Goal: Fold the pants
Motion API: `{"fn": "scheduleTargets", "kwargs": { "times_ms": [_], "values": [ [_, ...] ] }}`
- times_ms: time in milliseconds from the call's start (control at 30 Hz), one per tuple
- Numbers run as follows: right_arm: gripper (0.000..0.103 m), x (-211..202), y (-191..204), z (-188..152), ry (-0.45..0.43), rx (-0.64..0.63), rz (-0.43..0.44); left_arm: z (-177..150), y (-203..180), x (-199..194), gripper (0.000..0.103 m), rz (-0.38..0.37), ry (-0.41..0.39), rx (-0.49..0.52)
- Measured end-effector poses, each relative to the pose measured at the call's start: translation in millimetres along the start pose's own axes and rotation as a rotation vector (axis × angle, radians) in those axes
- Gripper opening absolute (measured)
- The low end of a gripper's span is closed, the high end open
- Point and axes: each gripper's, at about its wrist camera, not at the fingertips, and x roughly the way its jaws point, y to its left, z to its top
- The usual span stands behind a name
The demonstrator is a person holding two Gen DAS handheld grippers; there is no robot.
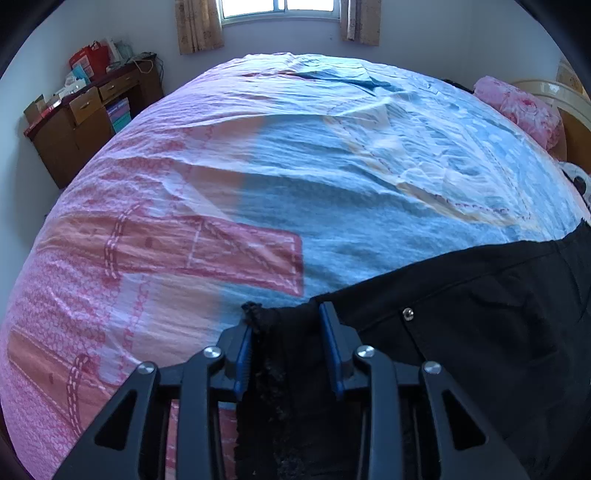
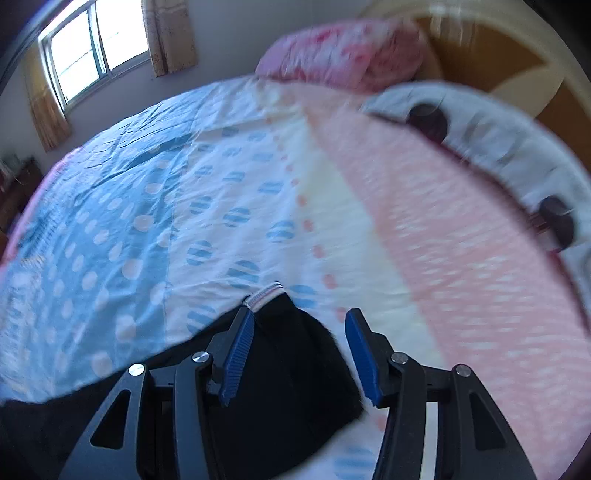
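Black pants (image 1: pixel 480 332) lie on the bed's patterned cover, spread towards the lower right, with a metal stud (image 1: pixel 408 313) showing. My left gripper (image 1: pixel 286 308) points down over a fuzzy-edged corner of the pants. The dark cloth fills the gap between its blue pads (image 1: pixel 243 354), and the jaws stand apart with no clear pinch. In the right wrist view, another corner of the pants (image 2: pixel 288 369), with a striped band (image 2: pixel 264 293), lies between the fingers of my right gripper (image 2: pixel 298 312). It is open. The left pad touches the cloth and the right pad (image 2: pixel 364 362) stands clear of it.
The bed cover (image 1: pixel 258 192) is pink, blue and white. A pink pillow (image 1: pixel 517 107) and a wooden headboard (image 2: pixel 498 55) are at one end. A grey cushion (image 2: pixel 480 122) lies along the bed's edge. A cluttered wooden desk (image 1: pixel 85 118) stands by the wall under the window (image 1: pixel 280 7).
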Motion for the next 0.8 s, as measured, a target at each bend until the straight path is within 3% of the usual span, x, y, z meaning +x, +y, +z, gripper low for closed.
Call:
{"fn": "scheduleTargets", "kwargs": {
  "times_ms": [233, 333, 400, 433, 533, 800],
  "values": [
    [0.053, 46.8, 13.9, 11.7, 0.092, -0.045, 0.027, 4.3, -3.4, 2.7, 0.033, 0.008, 0.008, 0.017],
    [0.033, 54.8, 16.1, 11.5, 0.102, -0.045, 0.061, 7.5, -8.8, 3.1, 0.022, 0.005, 0.011, 0.033],
    [0.012, 47.6, 18.4, 9.8, 0.093, -0.049, 0.080, 8.7, -14.0, 1.9, 0.019, 0.016, 0.008, 0.061],
    [0.011, 43.3, 18.1, 9.7, 0.092, -0.050, 0.079, 9.8, -13.8, -0.1, 0.019, 0.009, 0.005, 0.057],
    [0.011, 11.4, 16.0, 5.0, 0.040, -0.068, 0.068, 10.6, -5.1, -13.9, 0.019, -0.032, -0.027, 0.018],
    [0.010, -137.1, -14.7, -47.0, -0.158, -0.099, 0.126, -9.0, 18.6, -94.5, 0.018, -0.166, -0.220, -0.065]
  ]
}}
